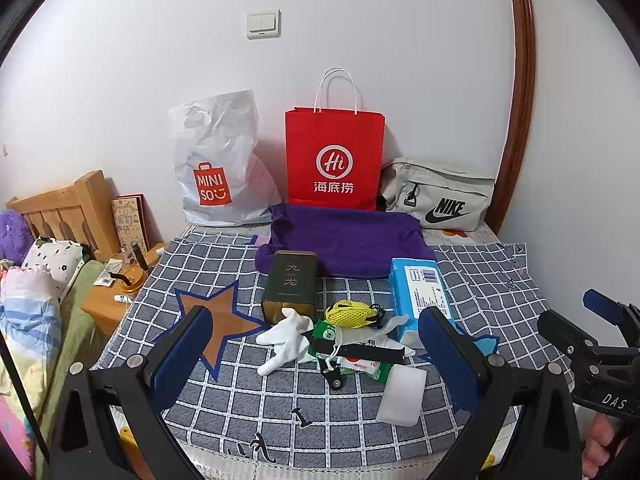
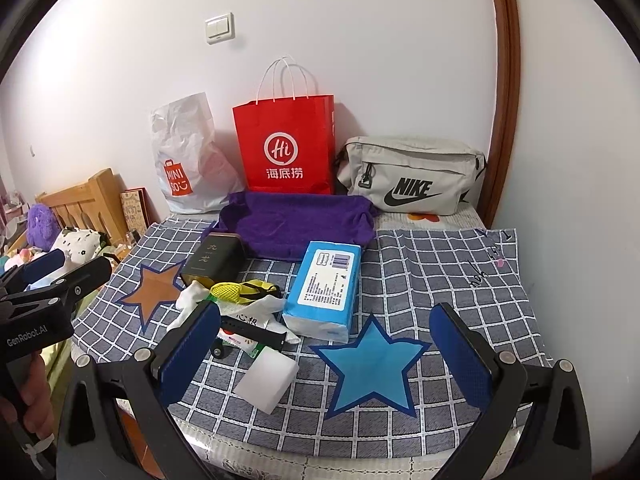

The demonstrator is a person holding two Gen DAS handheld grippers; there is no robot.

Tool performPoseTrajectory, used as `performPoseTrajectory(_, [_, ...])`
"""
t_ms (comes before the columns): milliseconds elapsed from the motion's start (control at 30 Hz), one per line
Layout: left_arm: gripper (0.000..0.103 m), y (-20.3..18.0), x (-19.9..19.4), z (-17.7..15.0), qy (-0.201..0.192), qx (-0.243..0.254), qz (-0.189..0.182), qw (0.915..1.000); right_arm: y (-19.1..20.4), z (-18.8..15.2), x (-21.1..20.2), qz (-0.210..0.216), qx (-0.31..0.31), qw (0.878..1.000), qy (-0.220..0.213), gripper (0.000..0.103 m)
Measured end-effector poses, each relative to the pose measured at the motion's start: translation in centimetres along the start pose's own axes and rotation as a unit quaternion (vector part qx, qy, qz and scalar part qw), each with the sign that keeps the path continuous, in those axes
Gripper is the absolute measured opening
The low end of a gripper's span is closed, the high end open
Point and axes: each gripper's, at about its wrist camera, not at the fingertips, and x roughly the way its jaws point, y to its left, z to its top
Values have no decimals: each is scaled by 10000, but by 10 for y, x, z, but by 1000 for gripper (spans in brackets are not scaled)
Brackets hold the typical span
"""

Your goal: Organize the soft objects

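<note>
A pile of small things lies mid-table: white gloves (image 1: pixel 286 334) (image 2: pixel 188 298), a yellow mesh item (image 1: pixel 352 314) (image 2: pixel 226 290), a white sponge block (image 1: pixel 402 394) (image 2: pixel 266 380), a green-white packet (image 1: pixel 360 366), a black strap (image 2: pixel 256 332). A blue tissue pack (image 1: pixel 420 292) (image 2: pixel 324 288) lies beside them. A purple cloth tray (image 1: pixel 344 240) (image 2: pixel 296 224) sits behind. My left gripper (image 1: pixel 316 360) is open and empty, just before the pile. My right gripper (image 2: pixel 326 356) is open and empty above the blue star, right of the sponge.
A dark tea tin (image 1: pixel 290 284) (image 2: pixel 214 260) lies by the pile. A Miniso bag (image 1: pixel 218 164), a red paper bag (image 1: pixel 334 156) and a grey Nike bag (image 1: pixel 438 196) stand against the wall. A bed and nightstand (image 1: pixel 108 300) are at the left.
</note>
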Motion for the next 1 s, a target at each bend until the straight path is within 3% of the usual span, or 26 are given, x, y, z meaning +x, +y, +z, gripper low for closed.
performPoseTrajectory(1000, [103, 2, -1, -4, 6, 13, 33, 10000, -1, -1, -3, 35, 12, 10000, -42, 103])
